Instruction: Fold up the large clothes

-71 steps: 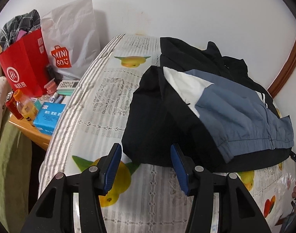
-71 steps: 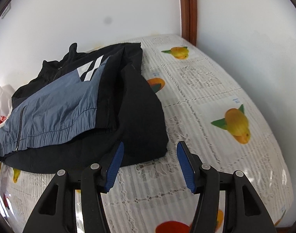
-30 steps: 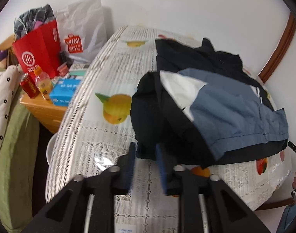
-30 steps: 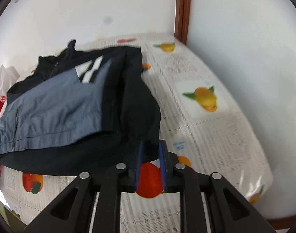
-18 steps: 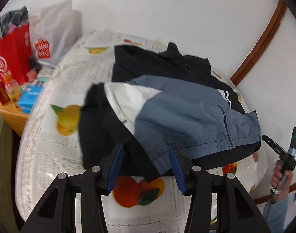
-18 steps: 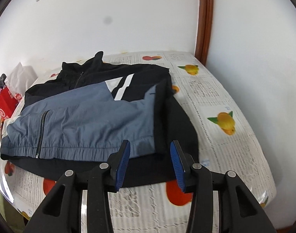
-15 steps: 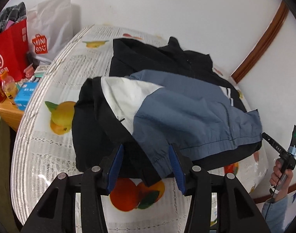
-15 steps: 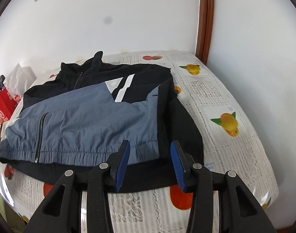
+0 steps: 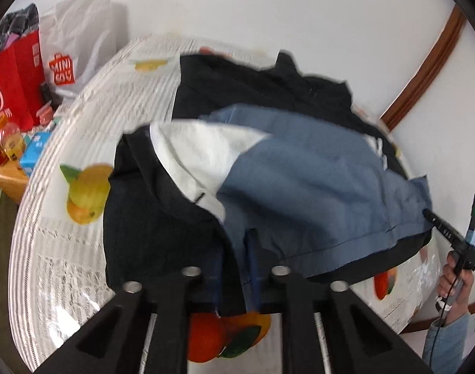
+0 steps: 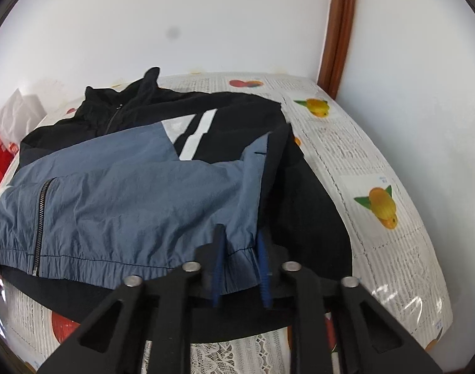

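Note:
A black, blue-grey and white jacket [image 9: 299, 180] lies on a table covered with a fruit-print cloth [image 9: 65, 249]. It also shows in the right wrist view [image 10: 128, 193]. My left gripper [image 9: 235, 268] is shut on the jacket's near hem at its left corner, where black and blue fabric meet. My right gripper [image 10: 240, 258] is shut on the blue elastic hem at the jacket's right corner. The collar [image 10: 143, 90] points to the far wall.
A red bag [image 9: 16, 84] and a white Miniso bag [image 9: 78, 40] stand at the far left, with bottles and a blue box [image 9: 34, 152] on a side table. A hand holding the other gripper's handle [image 9: 455, 255] shows at right. Walls bound the table behind and right.
Both grippers were open just in front of the hem half a second ago. They have moved forward onto it and closed on the fabric.

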Action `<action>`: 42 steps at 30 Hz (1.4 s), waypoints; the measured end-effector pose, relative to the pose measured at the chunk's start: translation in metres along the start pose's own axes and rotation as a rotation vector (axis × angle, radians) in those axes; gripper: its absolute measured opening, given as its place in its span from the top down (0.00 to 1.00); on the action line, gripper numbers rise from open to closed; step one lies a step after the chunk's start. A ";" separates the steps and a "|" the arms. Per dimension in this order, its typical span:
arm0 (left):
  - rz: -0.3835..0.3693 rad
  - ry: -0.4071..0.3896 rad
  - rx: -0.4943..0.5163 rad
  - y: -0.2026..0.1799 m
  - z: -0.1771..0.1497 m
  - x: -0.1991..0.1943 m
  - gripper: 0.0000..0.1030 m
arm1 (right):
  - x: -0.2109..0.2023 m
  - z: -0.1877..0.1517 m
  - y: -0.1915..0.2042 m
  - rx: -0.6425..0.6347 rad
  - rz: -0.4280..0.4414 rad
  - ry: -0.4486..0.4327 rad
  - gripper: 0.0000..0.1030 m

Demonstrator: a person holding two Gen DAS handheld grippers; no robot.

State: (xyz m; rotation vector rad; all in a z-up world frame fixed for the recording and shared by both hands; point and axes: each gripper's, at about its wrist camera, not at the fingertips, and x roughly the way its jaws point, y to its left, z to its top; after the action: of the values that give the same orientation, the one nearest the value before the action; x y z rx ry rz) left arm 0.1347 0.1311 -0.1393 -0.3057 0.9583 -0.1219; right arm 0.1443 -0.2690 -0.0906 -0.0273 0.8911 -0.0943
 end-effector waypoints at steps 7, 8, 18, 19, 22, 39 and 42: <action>-0.019 -0.156 0.044 -0.011 0.035 -0.038 0.90 | -0.046 0.014 -0.002 0.014 0.070 -0.146 0.90; -0.016 -0.172 0.043 -0.011 0.040 -0.040 0.90 | -0.049 0.017 -0.001 0.015 0.068 -0.160 0.91; 0.040 -0.214 0.055 -0.005 0.088 -0.012 0.90 | -0.041 0.062 0.001 0.057 0.078 -0.208 0.91; 0.043 -0.209 0.053 -0.005 0.090 -0.007 0.90 | -0.036 0.065 0.003 0.055 0.074 -0.206 0.91; 0.059 -0.187 0.052 -0.002 0.097 0.012 0.90 | -0.017 0.073 0.006 0.058 0.067 -0.192 0.91; 0.105 -0.073 0.087 0.002 0.121 0.085 0.86 | 0.093 0.080 0.013 0.090 0.010 -0.037 0.87; 0.095 -0.058 0.078 0.002 0.122 0.081 0.85 | 0.095 0.080 0.013 0.090 -0.006 -0.017 0.81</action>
State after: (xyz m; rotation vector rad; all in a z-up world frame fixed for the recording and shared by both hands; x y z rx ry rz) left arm 0.2814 0.1387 -0.1385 -0.1908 0.9066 -0.0625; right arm 0.2669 -0.2659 -0.1145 0.0527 0.8696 -0.1394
